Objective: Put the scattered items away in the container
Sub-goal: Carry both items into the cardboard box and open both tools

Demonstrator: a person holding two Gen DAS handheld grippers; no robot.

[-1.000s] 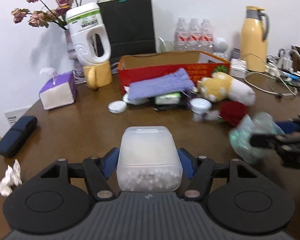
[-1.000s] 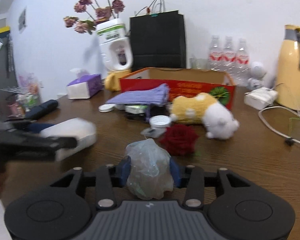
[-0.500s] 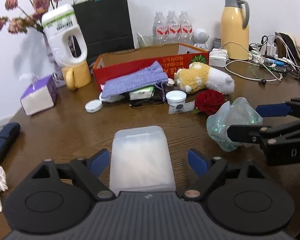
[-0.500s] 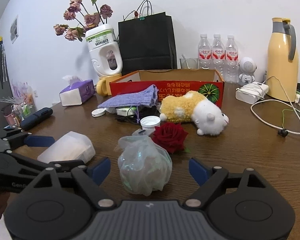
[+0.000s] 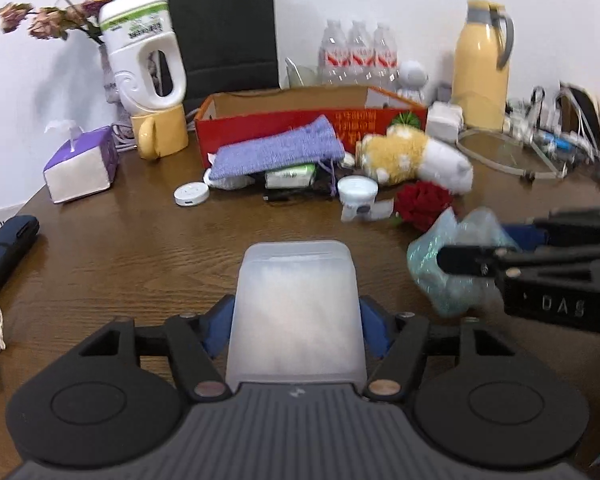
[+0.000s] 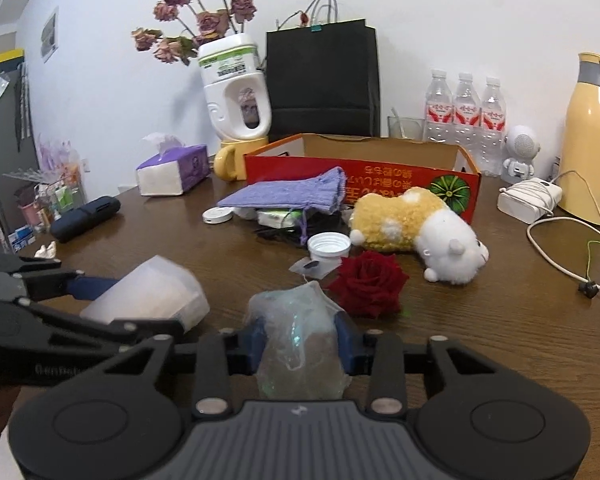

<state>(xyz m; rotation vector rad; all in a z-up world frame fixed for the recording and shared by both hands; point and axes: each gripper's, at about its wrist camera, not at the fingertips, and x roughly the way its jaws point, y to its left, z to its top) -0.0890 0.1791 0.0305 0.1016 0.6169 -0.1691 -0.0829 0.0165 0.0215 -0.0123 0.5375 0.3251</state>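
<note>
Closing on a frosted, rounded plastic tub (image 5: 296, 312), the left gripper (image 5: 296, 326), blue pads pressing its sides, low at 6 o'clock in the left view. Closing on a crinkly, glittering clear bag (image 6: 300, 344), the right gripper (image 6: 300, 346), jaws narrow, pads squeezing it, at 6 o'clock in the right view. Lying ahead on the wood-grain table (image 6: 500, 320): one velvety red rose (image 6: 370, 284), one fluffy yellow-and-white plush (image 6: 416, 236), one knitted purple pouch (image 6: 292, 194), one ribbed white cap (image 6: 329, 245), one flat round disc (image 6: 218, 215). Standing open at 12 o'clock, one red cardboard box (image 6: 364, 180), its inside hidden behind the front wall. Lying half covered under the pouch, a green-white packet (image 6: 278, 217). Blurring at 3 o'clock in the left view, tangled cables (image 5: 560, 148). Standing behind the box, three water bottles (image 6: 466, 112).
</note>
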